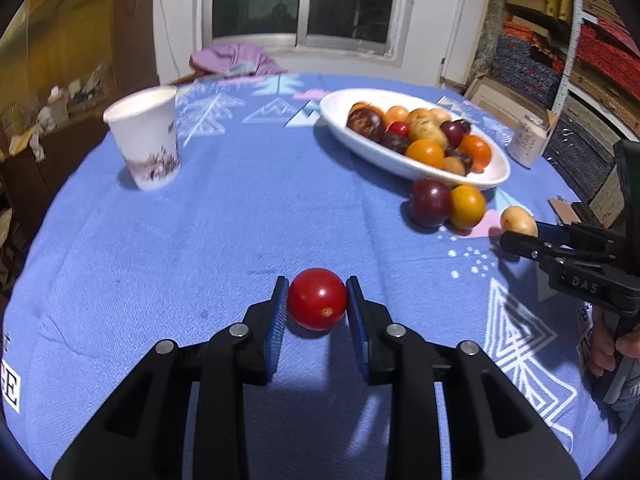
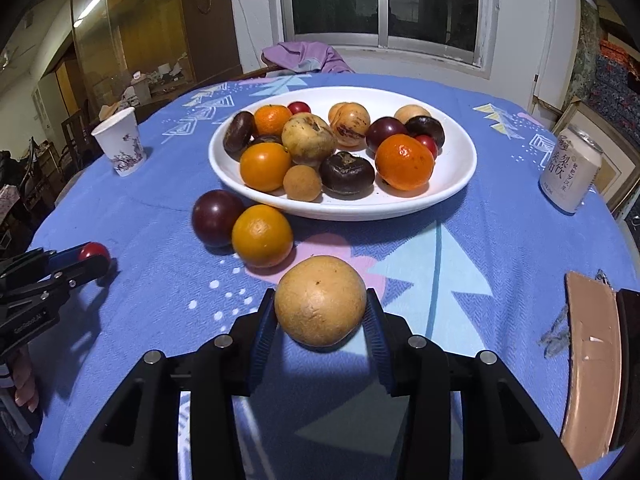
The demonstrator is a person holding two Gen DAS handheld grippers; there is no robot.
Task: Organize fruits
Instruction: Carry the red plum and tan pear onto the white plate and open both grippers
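Both claws are angled down at the cloth; a glossy red tomato (image 1: 317, 299) is pinched by the left gripper (image 1: 317, 300); a tan, speckled round fruit (image 2: 320, 301) is clamped by the right gripper (image 2: 321, 312)

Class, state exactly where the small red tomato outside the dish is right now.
The small red tomato sits between the left gripper's pads on the blue tablecloth, left of the white dish.

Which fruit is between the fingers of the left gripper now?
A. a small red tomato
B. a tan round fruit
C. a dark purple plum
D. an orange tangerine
A: in the left wrist view the left gripper has its blue pads against the small red tomato; the tan round fruit is in the right gripper.
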